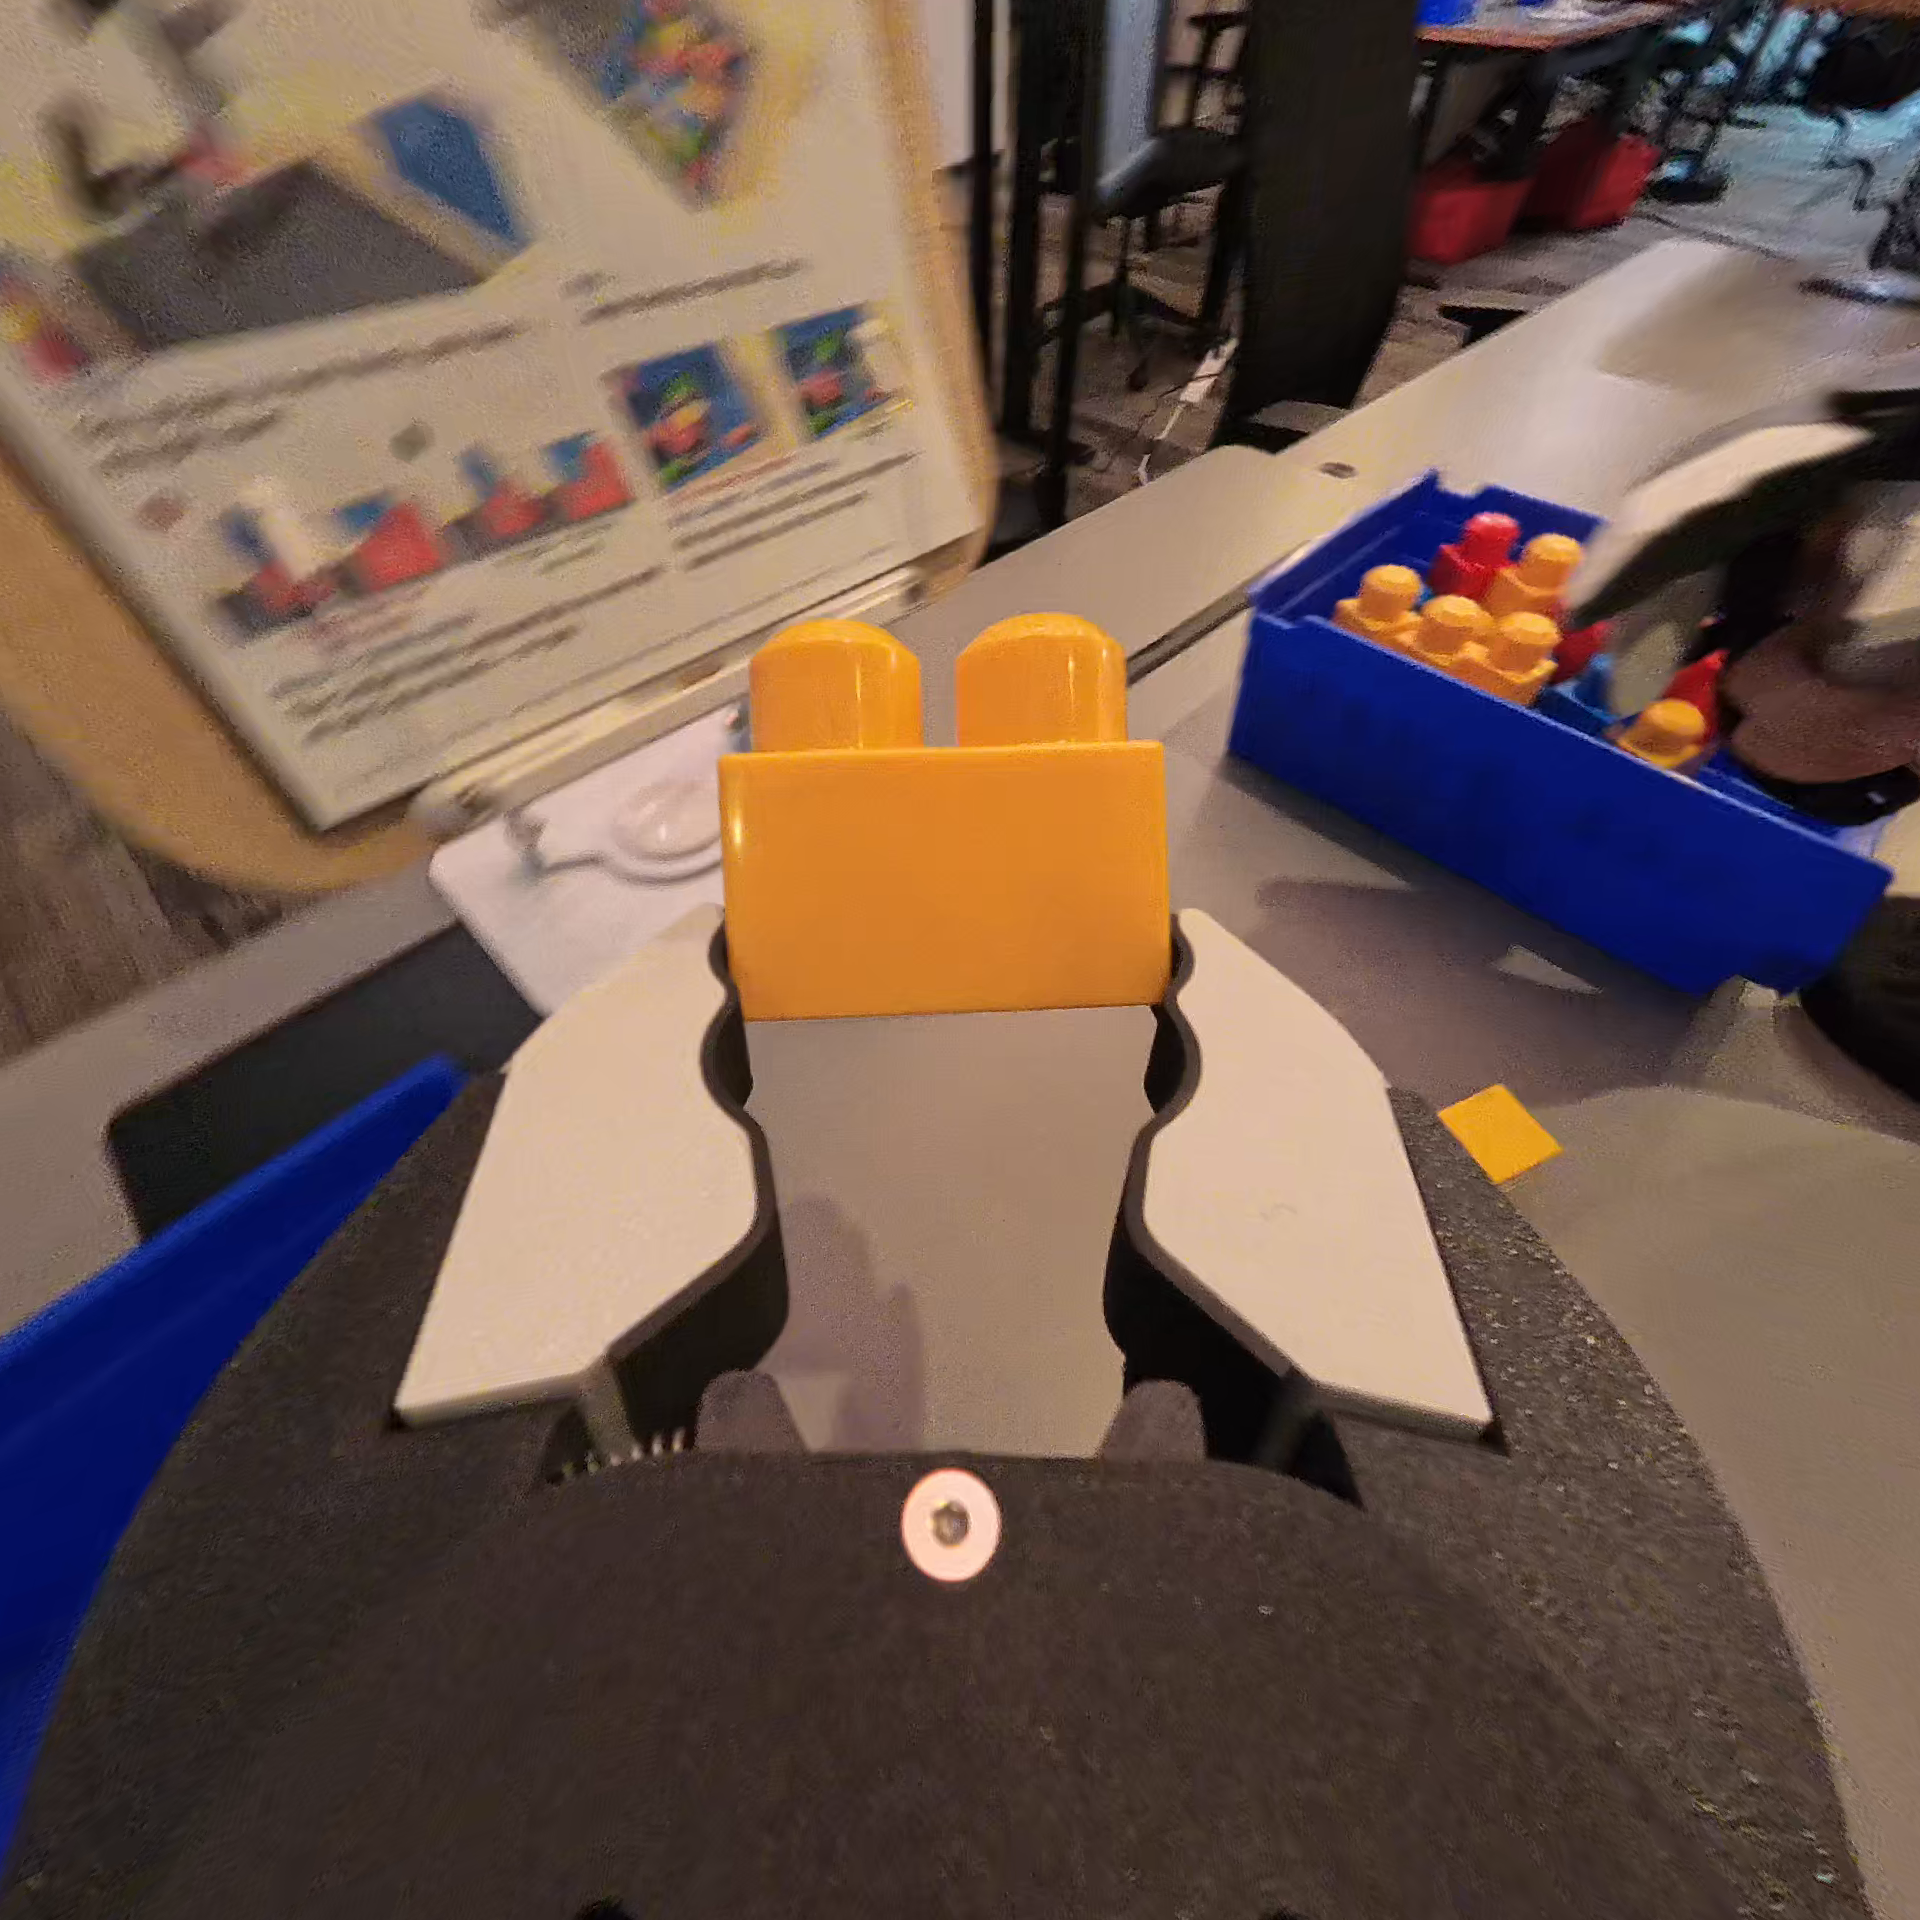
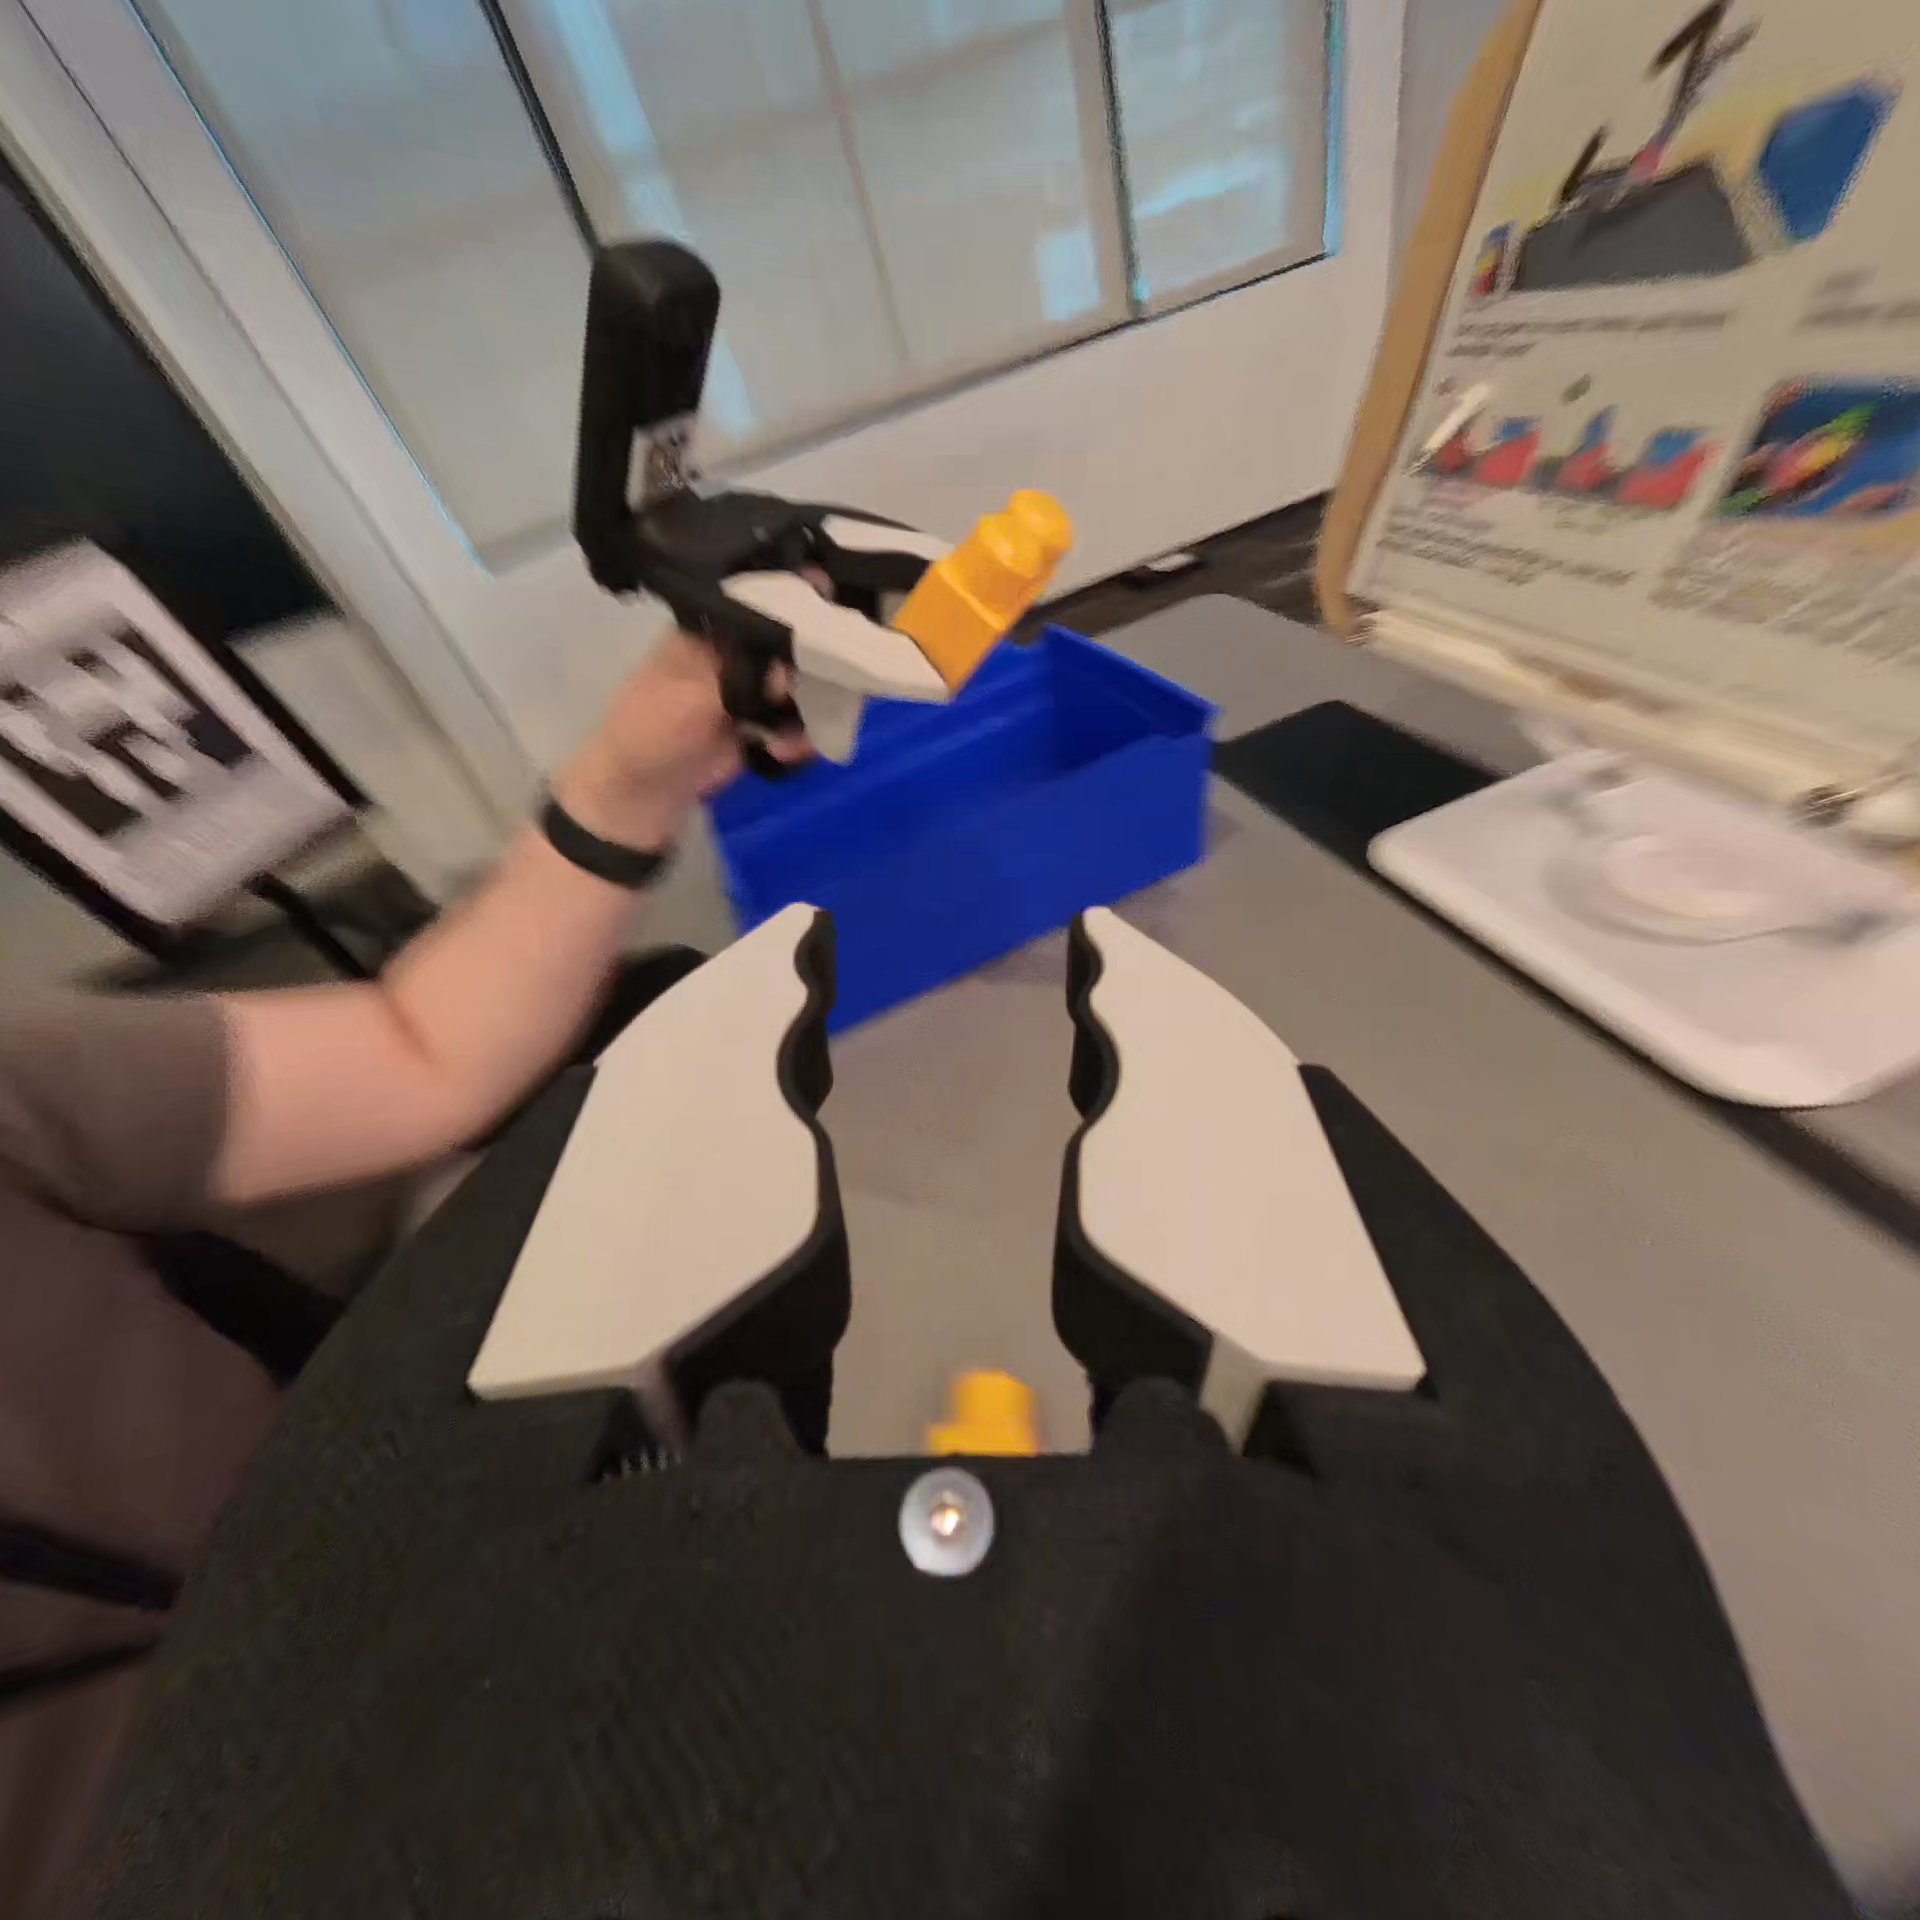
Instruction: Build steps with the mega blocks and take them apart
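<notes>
My left gripper (image 1: 948, 935) is shut on an orange two-stud block (image 1: 940, 831) and holds it upright above the grey table (image 1: 1351, 1039). The right wrist view shows this gripper (image 2: 935, 634) with the orange block (image 2: 982, 587) in the air over an empty blue bin (image 2: 977, 821). My right gripper (image 2: 948, 961) is open and empty above the table. It shows blurred in the left wrist view (image 1: 1621, 623) over a blue bin (image 1: 1507, 790) that holds several orange and red blocks (image 1: 1455, 634). Another orange block (image 2: 982, 1411) lies just under my right gripper.
A board with picture instructions (image 1: 468, 416) stands on a white base (image 1: 582, 883) at the back; it also shows in the right wrist view (image 2: 1662, 416). A flat yellow piece (image 1: 1496, 1130) lies on the table. A blue bin edge (image 1: 156, 1299) is at my left. A person's arm (image 2: 416, 1018) holds the left gripper. The flat yellow piece (image 1: 1496, 1130) is about 20 cm from my right fingertips.
</notes>
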`<state>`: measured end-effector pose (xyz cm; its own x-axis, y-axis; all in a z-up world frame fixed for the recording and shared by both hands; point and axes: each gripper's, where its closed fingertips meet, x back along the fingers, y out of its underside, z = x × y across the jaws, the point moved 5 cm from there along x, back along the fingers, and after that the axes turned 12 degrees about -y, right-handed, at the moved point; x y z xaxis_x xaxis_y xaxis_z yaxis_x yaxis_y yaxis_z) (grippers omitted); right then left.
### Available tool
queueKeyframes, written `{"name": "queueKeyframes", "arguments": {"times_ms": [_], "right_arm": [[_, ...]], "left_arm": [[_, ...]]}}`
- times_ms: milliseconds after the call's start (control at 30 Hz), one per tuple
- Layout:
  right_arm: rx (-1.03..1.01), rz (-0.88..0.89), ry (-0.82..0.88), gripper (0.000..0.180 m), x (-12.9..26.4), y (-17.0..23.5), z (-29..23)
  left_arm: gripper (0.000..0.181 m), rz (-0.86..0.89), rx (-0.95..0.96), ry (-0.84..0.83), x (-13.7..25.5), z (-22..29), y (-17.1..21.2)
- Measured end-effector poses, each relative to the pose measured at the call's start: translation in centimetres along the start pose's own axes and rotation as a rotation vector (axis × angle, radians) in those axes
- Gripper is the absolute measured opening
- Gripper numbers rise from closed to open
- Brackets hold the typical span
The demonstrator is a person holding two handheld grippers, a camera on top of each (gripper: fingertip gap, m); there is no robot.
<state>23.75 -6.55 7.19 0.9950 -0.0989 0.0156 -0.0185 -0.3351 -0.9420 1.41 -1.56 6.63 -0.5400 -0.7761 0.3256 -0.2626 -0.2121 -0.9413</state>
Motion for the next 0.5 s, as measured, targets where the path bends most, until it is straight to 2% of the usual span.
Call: {"name": "queueKeyframes", "arguments": {"times_ms": [100,167,267,433,467,500], "right_arm": [[-0.218,0.112,-0.082,0.044,-1.7,1.0,0.3],[-0.278,0.142,-0.057,0.057,-2.3,1.8,0.9],[-0.290,0.149,0.012,0.065,-3.0,3.0,1.9],[-0.320,0.108,0.001,0.063,-3.8,4.3,2.3],[-0.314,0.097,-0.013,0.060,-3.9,4.5,2.3],[-0.301,0.098,-0.036,0.046,-4.0,4.5,2.1]], "left_arm": [[0.076,0.035,-0.216,-0.103,-1.4,5.2,-0.2],[0.076,0.064,-0.333,-0.220,-2.0,6.9,0.0],[0.076,0.058,-0.376,-0.175,-2.6,9.6,0.7],[0.076,0.039,-0.392,-0.122,-3.2,11.3,1.5],[0.076,0.033,-0.393,-0.107,-3.3,11.6,1.7],[0.076,0.029,-0.401,-0.100,-3.4,11.7,1.8]]}}
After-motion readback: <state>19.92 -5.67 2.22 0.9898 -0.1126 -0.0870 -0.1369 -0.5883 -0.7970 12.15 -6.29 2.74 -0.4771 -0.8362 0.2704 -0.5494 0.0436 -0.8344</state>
